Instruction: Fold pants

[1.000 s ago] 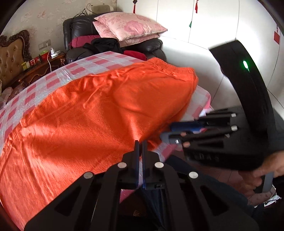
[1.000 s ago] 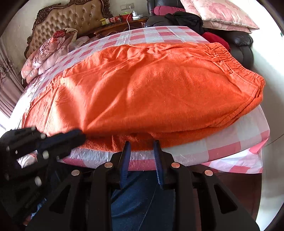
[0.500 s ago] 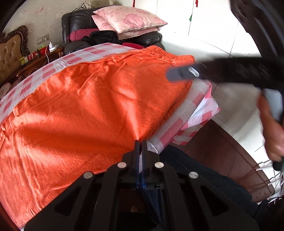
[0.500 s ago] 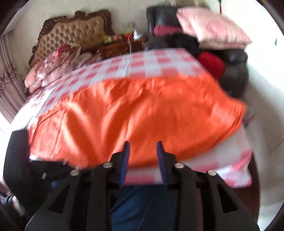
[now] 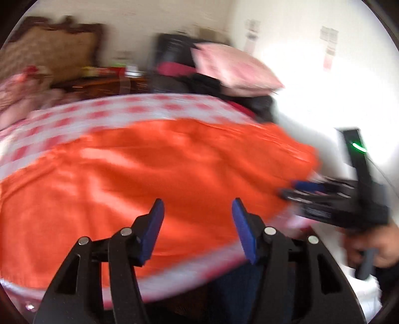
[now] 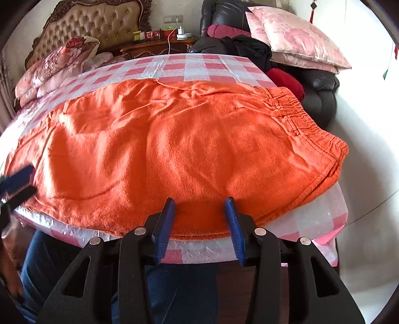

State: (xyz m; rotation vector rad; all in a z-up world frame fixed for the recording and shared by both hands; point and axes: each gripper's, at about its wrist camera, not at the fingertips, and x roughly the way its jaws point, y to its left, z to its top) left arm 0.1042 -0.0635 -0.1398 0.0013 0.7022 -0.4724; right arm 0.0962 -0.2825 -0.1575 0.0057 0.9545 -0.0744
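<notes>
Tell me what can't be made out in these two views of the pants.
- Left wrist view: motion blur smears the pants and nightstand items.
- Right wrist view: the left gripper is cut off by the left edge, so its jaws don't show.
- Right wrist view: the pants' leg ends run off the left edge.

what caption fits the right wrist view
Open right gripper poised at the near edge of orange pants on a checked tablecloth.

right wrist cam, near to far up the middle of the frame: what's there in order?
right gripper → near hem of the orange pants → checked tablecloth → wooden nightstand → wall socket
</notes>
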